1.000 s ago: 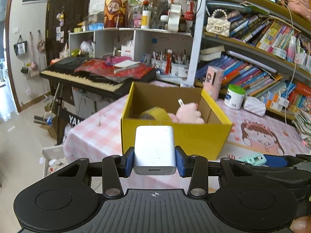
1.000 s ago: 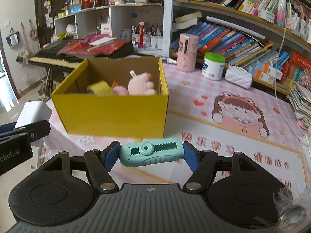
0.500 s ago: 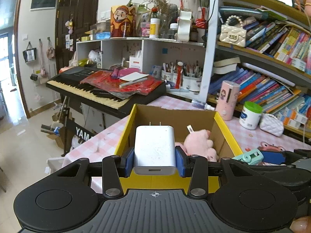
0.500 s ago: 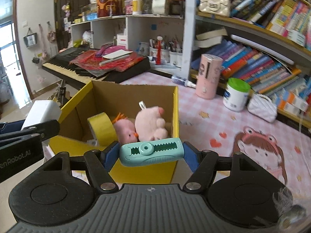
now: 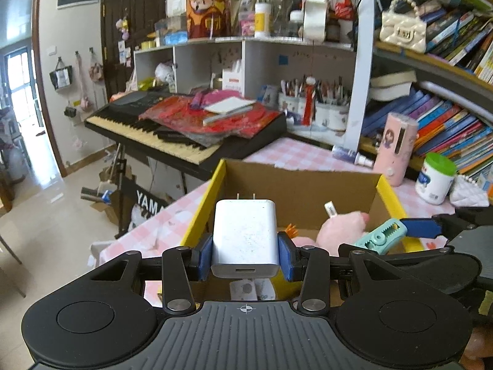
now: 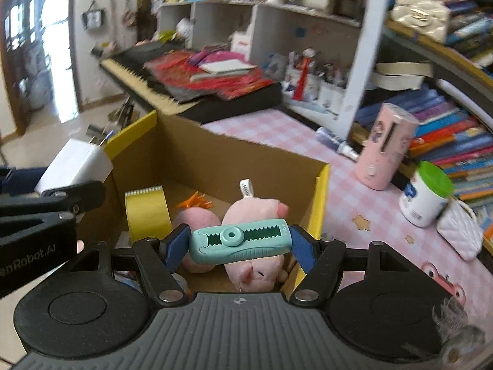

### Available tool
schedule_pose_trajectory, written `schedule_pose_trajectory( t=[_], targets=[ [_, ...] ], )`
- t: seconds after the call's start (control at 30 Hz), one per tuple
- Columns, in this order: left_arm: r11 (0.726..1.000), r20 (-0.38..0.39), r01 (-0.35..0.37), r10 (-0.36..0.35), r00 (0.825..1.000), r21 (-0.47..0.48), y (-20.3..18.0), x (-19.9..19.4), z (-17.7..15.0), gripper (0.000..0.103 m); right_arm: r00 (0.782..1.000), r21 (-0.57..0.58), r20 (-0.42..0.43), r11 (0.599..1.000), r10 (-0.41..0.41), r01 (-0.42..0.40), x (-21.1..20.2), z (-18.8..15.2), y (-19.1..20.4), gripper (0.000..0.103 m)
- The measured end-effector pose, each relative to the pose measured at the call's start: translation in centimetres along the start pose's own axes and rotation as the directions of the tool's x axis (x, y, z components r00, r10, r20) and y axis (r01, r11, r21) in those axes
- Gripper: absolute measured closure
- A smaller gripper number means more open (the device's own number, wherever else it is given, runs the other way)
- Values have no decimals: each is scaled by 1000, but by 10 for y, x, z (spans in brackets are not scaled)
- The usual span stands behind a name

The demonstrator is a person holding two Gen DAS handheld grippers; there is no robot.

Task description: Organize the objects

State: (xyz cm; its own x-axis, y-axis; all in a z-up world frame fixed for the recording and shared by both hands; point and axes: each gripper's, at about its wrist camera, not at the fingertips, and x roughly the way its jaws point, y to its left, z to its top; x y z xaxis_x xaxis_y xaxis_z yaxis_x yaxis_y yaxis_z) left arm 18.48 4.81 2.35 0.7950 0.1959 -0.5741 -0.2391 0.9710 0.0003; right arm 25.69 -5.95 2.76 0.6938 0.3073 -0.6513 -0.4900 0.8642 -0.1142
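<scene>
With both grippers hovering side by side over the yellow box [image 6: 320,191], the left gripper [image 5: 245,248] pinching the white charger [image 5: 245,237] and the right gripper [image 6: 240,245] clamping the teal clip [image 6: 240,243], they are risking bumping each other and dropping something outside the rim.

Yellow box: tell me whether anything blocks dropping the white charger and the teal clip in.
Nothing visible blocks either. The box is open-topped; the charger and clip hang over it. Pink plush toys and a tape roll lie inside, bare floor between.
</scene>
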Motion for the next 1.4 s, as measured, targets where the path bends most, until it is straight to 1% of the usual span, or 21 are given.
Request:
schedule_pose_trajectory(
  t=[0.13, 0.23, 0.4, 0.57, 0.67, 0.73, 0.77, 0.8, 0.83, 0.87, 0.97, 1.07, 1.13, 1.2, 1.3, 1.4],
  targets=[
    [1000, -44, -13, 13, 999, 7, -4, 15, -5, 62, 998, -80, -48, 996, 33, -37, 16, -3, -1, 35],
    [1000, -72, -16, 16, 997, 12, -6, 24, -8, 62, 996, -104, -75, 993, 48, -55, 24, -7, -2, 35],
    [1000, -104, -9, 8, 995, -4, -8, 32, -11, 62, 995, -150, -73, 986, 64, -74, 28, -8, -2, 35],
    [1000, -122, 5, -8, 992, -25, -6, 36, -11, 62, 993, -162, -84, 982, 88, -101, 32, -7, -3, 35],
    [1000, -96, 4, -5, 995, -10, -8, 33, -11, 60, 992, -159, -85, 982, 89, -102, 32, -6, -3, 35],
    [1000, -80, 18, -18, 997, -6, -8, 29, -9, 54, 993, -156, -82, 983, 82, -94, 31, -6, -3, 35],
    [1000, -68, 23, -24, 997, -5, -8, 25, -9, 52, 994, -148, -79, 985, 77, -88, 31, -6, -3, 33],
    [1000, -56, 24, -24, 998, -4, -8, 22, -8, 47, 994, -136, -76, 987, 74, -84, 29, -6, -3, 32],
    [1000, -43, 24, -24, 999, -3, -8, 19, -7, 45, 995, -126, -70, 989, 74, -82, 26, -6, -3, 31],
    [1000, -28, 26, -27, 999, -6, -7, 15, -6, 44, 996, -118, -61, 990, 66, -73, 23, -7, -3, 29],
    [999, 3, 41, -41, 999, -22, -4, 3, -4, 40, 999, -107, -28, 993, 41, -44, 9, -9, 0, 28],
    [998, 38, 46, -44, 998, -36, 1, -11, -3, 33, 999, -96, 36, 995, -17, 20, -10, -12, 5, 27],
    [998, 62, 37, -34, 997, -46, 5, -21, -3, 25, 994, -85, 86, 994, -68, 75, -26, -16, 10, 25],
    [998, 91, 25, -19, 996, -62, 9, -32, -4, 19, 987, -65, 117, 991, -110, 118, -40, -21, 13, 22],
    [997, 115, 20, -11, 993, -76, 17, -45, -9, 17, 977, -18, 130, 985, -167, 171, -58, -30, 15, 19],
    [996, 114, 25, -16, 993, -80, 25, -56, -18, 16, 969, 38, 115, 975, -220, 217, -71, -41, 18, 16]
  ],
)
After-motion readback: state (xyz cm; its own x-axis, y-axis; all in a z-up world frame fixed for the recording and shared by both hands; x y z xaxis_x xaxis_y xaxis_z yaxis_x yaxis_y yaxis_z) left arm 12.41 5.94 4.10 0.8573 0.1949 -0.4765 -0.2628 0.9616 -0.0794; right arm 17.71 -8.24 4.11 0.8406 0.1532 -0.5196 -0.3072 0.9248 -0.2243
